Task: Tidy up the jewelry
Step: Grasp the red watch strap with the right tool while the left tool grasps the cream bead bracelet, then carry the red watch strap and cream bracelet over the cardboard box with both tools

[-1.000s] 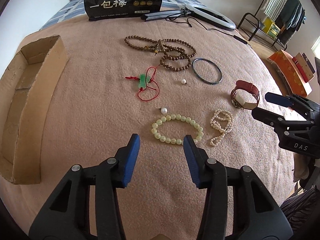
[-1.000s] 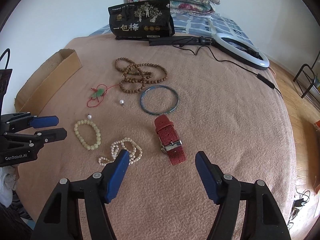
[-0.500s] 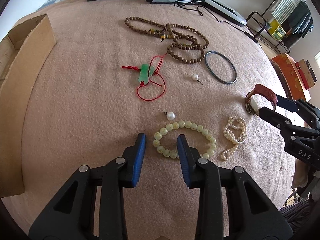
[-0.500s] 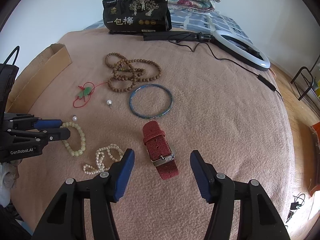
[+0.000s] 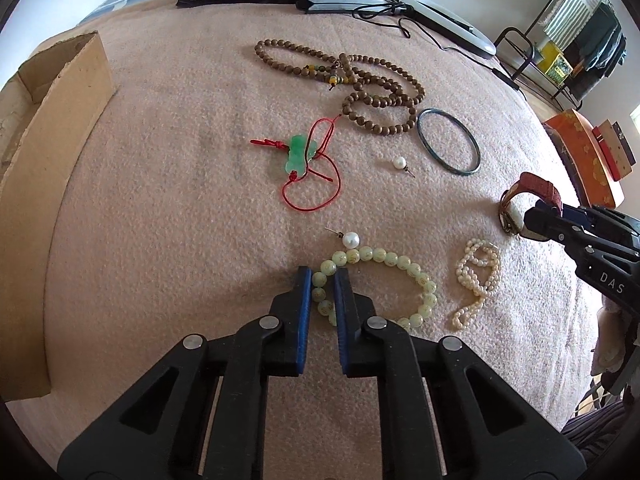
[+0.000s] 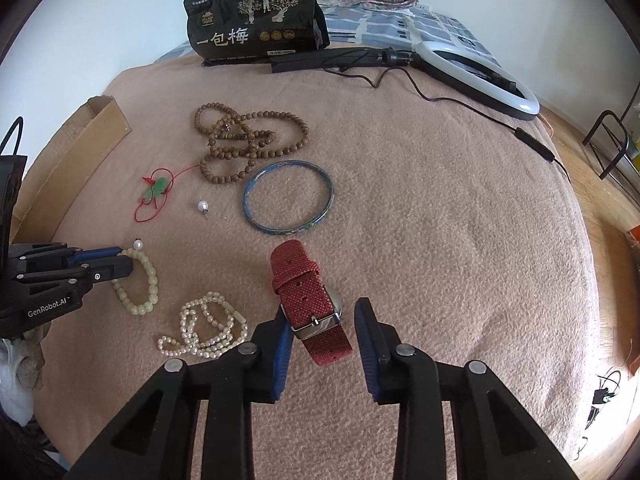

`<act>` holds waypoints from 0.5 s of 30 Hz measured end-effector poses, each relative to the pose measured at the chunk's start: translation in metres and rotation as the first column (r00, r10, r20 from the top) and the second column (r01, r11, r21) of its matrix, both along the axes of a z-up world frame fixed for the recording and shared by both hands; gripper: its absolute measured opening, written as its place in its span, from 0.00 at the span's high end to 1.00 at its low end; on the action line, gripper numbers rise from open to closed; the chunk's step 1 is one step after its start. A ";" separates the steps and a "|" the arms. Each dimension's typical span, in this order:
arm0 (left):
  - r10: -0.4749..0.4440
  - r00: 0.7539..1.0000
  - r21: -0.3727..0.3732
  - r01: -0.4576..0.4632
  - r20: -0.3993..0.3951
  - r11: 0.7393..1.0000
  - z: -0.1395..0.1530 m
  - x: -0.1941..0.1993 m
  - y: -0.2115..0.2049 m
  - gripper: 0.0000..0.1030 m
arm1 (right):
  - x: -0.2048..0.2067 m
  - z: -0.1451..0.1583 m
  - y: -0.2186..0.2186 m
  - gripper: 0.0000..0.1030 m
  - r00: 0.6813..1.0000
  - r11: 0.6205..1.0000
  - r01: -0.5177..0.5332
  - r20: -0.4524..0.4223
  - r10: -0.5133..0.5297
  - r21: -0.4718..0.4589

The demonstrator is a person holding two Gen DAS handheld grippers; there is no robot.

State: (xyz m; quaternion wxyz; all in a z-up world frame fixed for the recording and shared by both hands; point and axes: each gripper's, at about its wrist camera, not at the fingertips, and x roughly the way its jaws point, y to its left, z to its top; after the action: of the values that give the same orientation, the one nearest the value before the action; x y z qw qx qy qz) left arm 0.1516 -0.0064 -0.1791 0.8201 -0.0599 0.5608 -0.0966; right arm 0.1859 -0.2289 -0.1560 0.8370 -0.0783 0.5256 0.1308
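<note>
L hand-held gripper [image 5: 321,280] is clamped on the pale green bead bracelet [image 5: 404,261], low on the blanket [image 5: 180,200]. R hand-held gripper [image 6: 320,322] is closing w/ the red watch [image 6: 306,284] between the jaws, not yet pinched; pearl necklace [image 6: 208,330] lies just L of it.

A pale green bead bracelet [image 5: 384,280] is laid flat on the pink blanket [image 5: 180,200], its left arc pinched between two blue fingers [image 5: 305,300]; a pearl stud earring [image 5: 350,239] is seen touching its far edge; a coiled pearl strand [image 5: 478,276] is found just beside it; a red-strapped wristwatch [image 6: 310,300] is stood on edge, buckle uppermost, between closing fingers [image 6: 366,336]; a blue bangle [image 6: 288,197], a second pearl stud [image 6: 203,206], a green jade pendant on red cord [image 5: 298,154] and a heaped string of brown wooden beads [image 5: 360,84] are spread farther back.
</note>
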 end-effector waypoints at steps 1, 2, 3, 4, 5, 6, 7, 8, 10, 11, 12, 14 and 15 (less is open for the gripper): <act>0.001 1.000 -0.002 -0.001 0.002 1.000 0.001 -0.001 0.000 0.92 | 0.000 0.001 -0.001 0.76 1.000 1.000 0.003 -0.001 -0.003 0.006; 0.002 1.000 -0.007 -0.002 0.003 1.000 0.001 0.001 0.000 0.92 | 0.000 0.001 -0.002 0.78 1.000 1.000 0.006 0.000 -0.006 0.010; 0.003 1.000 -0.015 -0.003 0.003 1.000 0.002 0.000 0.000 0.92 | 0.000 0.002 -0.003 0.79 1.000 1.000 0.008 -0.001 -0.008 0.016; 0.002 1.000 -0.023 -0.002 0.004 1.000 0.004 -0.001 0.000 0.92 | 0.000 0.003 -0.004 0.82 1.000 1.000 0.011 -0.003 -0.011 0.024; 0.000 1.000 -0.027 0.000 0.007 1.000 0.006 -0.002 -0.001 0.92 | 0.000 0.003 -0.005 0.84 1.000 0.999 0.013 -0.005 -0.012 0.034; -0.004 1.000 -0.031 0.004 0.011 1.000 0.008 -0.003 -0.002 0.92 | 0.000 0.004 -0.006 0.84 1.000 0.999 0.015 -0.007 -0.015 0.043; -0.008 1.000 -0.032 0.008 0.017 0.999 0.010 -0.005 -0.003 0.93 | 0.000 0.004 -0.007 0.84 1.000 0.999 0.018 -0.009 -0.018 0.049; -0.012 1.000 -0.033 0.013 0.025 0.999 0.012 -0.006 -0.005 0.93 | 0.000 0.005 -0.009 0.85 1.000 0.998 0.022 -0.010 -0.022 0.053; -0.018 0.999 -0.036 0.019 0.038 0.999 0.017 -0.012 -0.006 0.95 | 0.000 0.005 -0.011 0.85 1.000 0.998 0.028 -0.012 -0.028 0.061; -0.021 0.999 -0.041 0.023 0.042 0.999 0.020 -0.013 -0.007 0.95 | 0.000 0.005 -0.011 0.85 0.999 0.997 0.034 -0.010 -0.033 0.063; -0.023 0.999 -0.048 0.026 0.047 0.999 0.022 -0.015 -0.008 0.95 | 0.000 0.006 -0.012 0.85 0.999 0.997 0.039 -0.008 -0.039 0.064; -0.027 0.998 -0.055 0.030 0.063 0.998 0.028 -0.017 -0.009 0.95 | -0.001 0.010 -0.012 0.85 0.999 0.997 0.044 0.002 -0.044 0.067; -0.028 0.997 -0.057 0.032 0.070 0.998 0.031 -0.019 -0.009 0.95 | -0.001 0.012 -0.012 0.85 0.999 0.997 0.042 0.009 -0.043 0.068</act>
State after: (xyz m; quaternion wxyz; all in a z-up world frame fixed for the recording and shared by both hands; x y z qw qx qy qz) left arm 0.1330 -0.0155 -0.1477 0.8355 -0.0720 0.5297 -0.1269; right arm 0.1850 -0.2409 -0.1442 0.8443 -0.0395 0.5182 0.1304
